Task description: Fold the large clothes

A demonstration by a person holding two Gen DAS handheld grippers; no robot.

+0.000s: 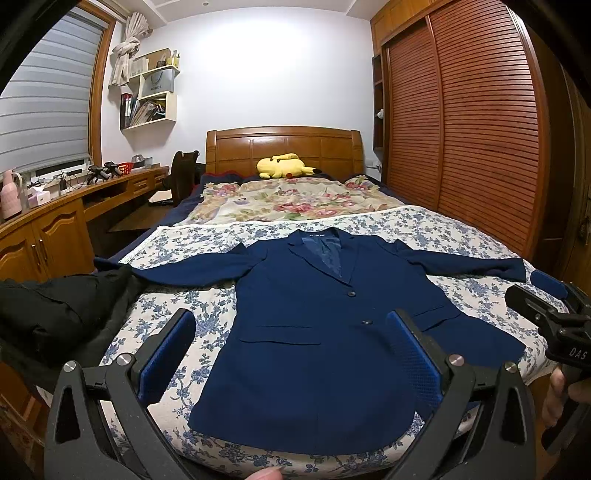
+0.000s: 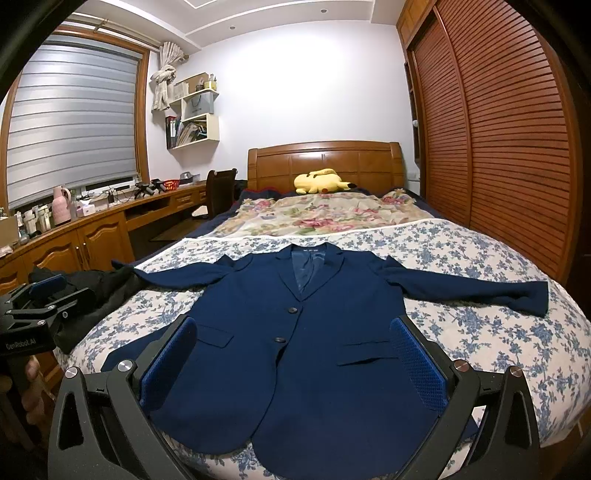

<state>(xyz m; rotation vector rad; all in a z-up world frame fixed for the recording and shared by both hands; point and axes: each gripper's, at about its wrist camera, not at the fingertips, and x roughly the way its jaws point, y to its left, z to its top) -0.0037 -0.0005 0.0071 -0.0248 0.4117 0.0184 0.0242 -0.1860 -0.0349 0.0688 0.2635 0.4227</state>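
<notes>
Both claws, left claw [image 1: 290,354] and right claw [image 2: 293,363], hang wide open and empty over the hem at the bottom of the frame. The navy jacket [image 2: 295,354] lies flat, buttoned, mid-frame on the bed [image 2: 498,332], sleeves spread. It looks soft but weighty; pinch a sleeve cuff [image 2: 532,297] or shoulder seam.

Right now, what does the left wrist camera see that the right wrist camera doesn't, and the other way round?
Only the left wrist view shows the right hand-held gripper at its right edge. Only the right wrist view shows the left hand-held gripper at its left edge, and the ceiling lights. Both show the navy blazer spread flat on the floral bedsheet, the black garment beside it, and the yellow plush toy.
</notes>
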